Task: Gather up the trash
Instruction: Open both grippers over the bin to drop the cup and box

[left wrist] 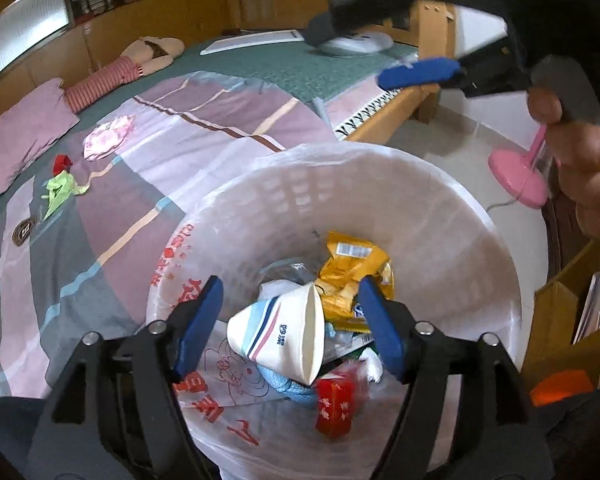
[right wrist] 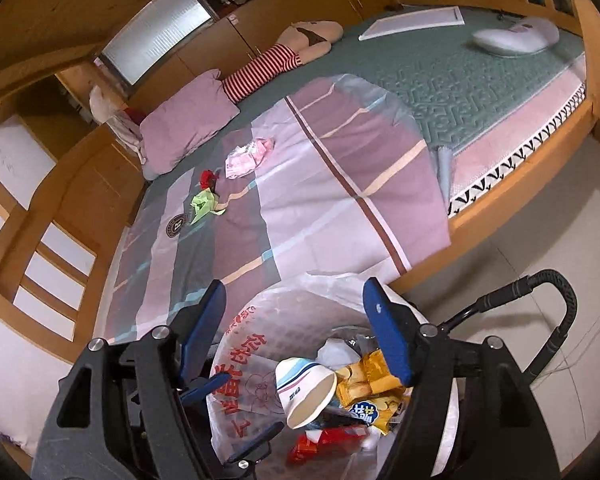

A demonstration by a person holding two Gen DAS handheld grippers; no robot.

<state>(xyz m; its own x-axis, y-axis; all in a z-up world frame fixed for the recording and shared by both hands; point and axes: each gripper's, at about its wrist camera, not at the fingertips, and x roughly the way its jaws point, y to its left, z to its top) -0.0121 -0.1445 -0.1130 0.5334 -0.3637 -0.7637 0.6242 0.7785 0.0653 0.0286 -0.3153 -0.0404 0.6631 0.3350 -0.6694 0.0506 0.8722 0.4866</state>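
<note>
Lying in the lined bin [left wrist: 440, 208]: paper cup [left wrist: 280, 336], yellow wrapper [left wrist: 348, 276], red packet [left wrist: 334, 408].

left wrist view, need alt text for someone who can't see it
The open left tool hangs over a lined white trash bin holding a paper cup, yellow snack wrapper and red packet. Behind it, a bed still has scraps on it.

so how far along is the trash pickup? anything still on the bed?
Done: the lined bin already holds a paper cup, a yellow snack wrapper and a red packet. In hand: nothing; the left gripper and right gripper are both open over the bin. Left: a pink wrapper, a red scrap and a green wrapper lie on the bedspread.
</note>
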